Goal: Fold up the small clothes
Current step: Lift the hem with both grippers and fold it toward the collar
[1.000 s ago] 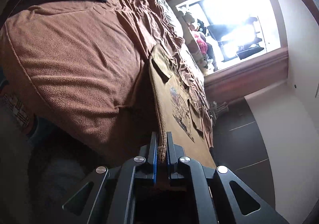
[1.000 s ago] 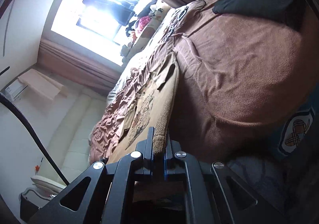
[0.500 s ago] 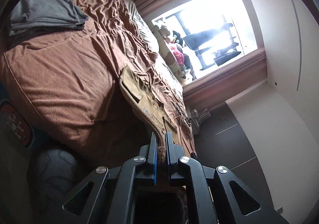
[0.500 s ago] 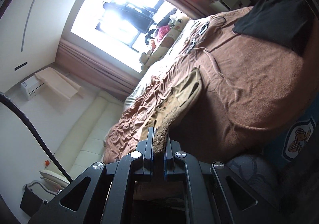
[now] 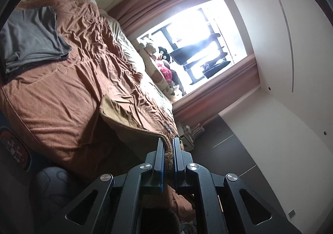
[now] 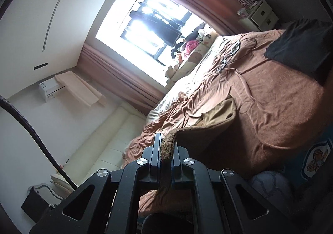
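Observation:
A small tan garment (image 5: 122, 121) with a ribbed hem lies partly on the brown bed cover (image 5: 62, 92). Its near end is lifted off the bed. My left gripper (image 5: 168, 142) is shut on one corner of the ribbed hem. My right gripper (image 6: 166, 142) is shut on the other hem corner, and the tan garment (image 6: 216, 117) stretches from it back toward the bed. The garment's far end rests on the rumpled cover. Its printed front is hidden from both views.
A folded grey stack (image 5: 31, 40) lies at the left of the bed. A dark folded garment (image 6: 299, 46) lies at the bed's right end. Plush toys (image 6: 193, 44) line the window side. A white sofa (image 6: 108, 146) stands beyond the bed.
Both grippers have risen and pulled back, lifting the hem higher. More of the room and window is in view, and the garment's print has turned out of sight.

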`<state>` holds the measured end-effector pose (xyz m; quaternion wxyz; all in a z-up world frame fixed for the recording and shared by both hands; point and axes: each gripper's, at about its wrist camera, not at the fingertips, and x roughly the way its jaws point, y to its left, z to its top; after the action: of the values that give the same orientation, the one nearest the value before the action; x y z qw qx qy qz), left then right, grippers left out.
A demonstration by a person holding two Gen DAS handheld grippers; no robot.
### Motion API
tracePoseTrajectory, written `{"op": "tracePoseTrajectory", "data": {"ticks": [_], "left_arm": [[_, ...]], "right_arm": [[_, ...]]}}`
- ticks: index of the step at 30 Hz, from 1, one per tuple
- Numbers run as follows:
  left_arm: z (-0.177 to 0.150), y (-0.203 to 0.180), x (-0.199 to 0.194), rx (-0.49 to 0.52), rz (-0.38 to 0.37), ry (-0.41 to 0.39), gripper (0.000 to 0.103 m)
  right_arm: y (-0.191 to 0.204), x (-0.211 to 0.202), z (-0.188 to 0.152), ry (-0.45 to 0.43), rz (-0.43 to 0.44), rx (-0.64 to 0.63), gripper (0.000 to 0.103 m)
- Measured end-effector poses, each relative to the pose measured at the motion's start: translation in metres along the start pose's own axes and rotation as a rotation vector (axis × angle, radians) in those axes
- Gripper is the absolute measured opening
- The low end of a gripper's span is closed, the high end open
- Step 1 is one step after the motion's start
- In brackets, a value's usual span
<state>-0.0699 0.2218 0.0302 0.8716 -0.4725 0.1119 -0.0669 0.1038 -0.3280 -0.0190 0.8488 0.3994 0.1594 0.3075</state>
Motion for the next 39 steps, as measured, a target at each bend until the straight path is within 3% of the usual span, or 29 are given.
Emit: {"op": "tracePoseTrajectory", "data": {"ticks": [11, 17, 39], "left_arm": [[0.007, 0.003, 0.021, 0.000, 0.014, 0.006, 0.007], [0.023, 0.017, 0.065, -0.018, 0.046, 0.036, 0.007], [0.084, 0.091, 0.238, -0.097, 0.238, 0.136, 0.007]], "right_arm": [[-0.023, 0.028, -0.002, -0.002, -0.001, -0.007, 0.003], [-0.035, 0.060, 0.012, 0.027, -0.040, 0.006, 0.003], [-0.074, 0.235, 0.080, 0.139, -0.150, 0.088, 0.003]]}}
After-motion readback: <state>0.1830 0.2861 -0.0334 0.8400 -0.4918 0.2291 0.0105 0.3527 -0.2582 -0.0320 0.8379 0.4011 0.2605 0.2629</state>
